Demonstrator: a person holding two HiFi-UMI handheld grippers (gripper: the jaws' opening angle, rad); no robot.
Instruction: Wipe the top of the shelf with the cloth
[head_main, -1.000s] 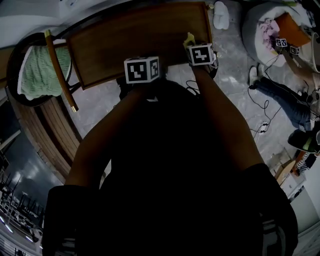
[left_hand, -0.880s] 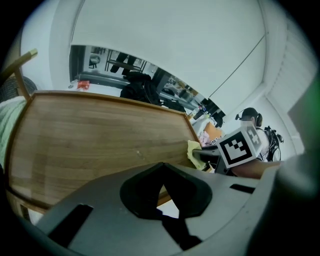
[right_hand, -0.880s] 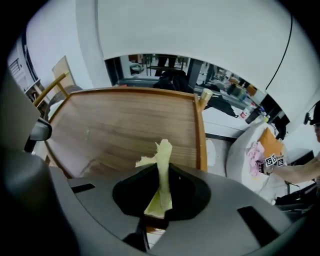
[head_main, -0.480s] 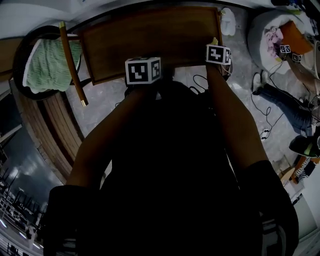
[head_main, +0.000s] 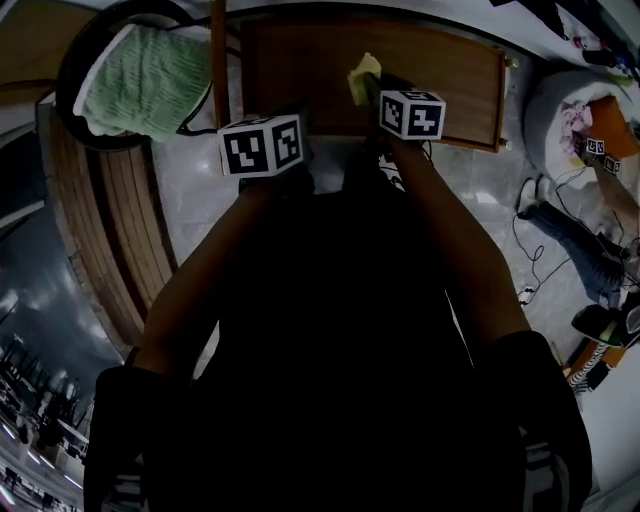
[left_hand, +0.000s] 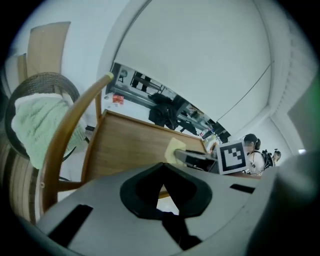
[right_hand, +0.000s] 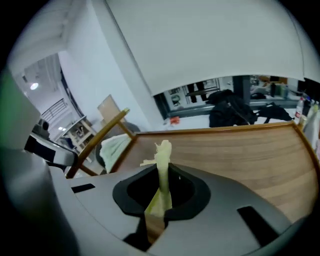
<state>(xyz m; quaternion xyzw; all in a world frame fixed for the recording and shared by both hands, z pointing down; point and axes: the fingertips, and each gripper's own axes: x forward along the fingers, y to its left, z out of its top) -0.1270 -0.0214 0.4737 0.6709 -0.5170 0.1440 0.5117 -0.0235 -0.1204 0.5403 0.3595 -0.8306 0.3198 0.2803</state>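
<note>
The wooden shelf top runs across the upper head view. My right gripper is shut on a pale yellow cloth over the shelf's left-middle part, near its front edge. In the right gripper view the cloth stands pinched upright between the jaws of the right gripper, with the shelf top beyond it. My left gripper hangs off the shelf's front left corner, above the floor. In the left gripper view the left gripper is shut on nothing, and the cloth and the right gripper show ahead.
A round dark chair holding a green towel stands left of the shelf, its wooden rail close to the shelf's end. Cables and a seated person's legs lie on the floor at right. A curved wooden bench runs at left.
The right gripper has carried the cloth from the shelf's right front corner leftward along the top. The head view has swung, so shelf and chair sit further right.
</note>
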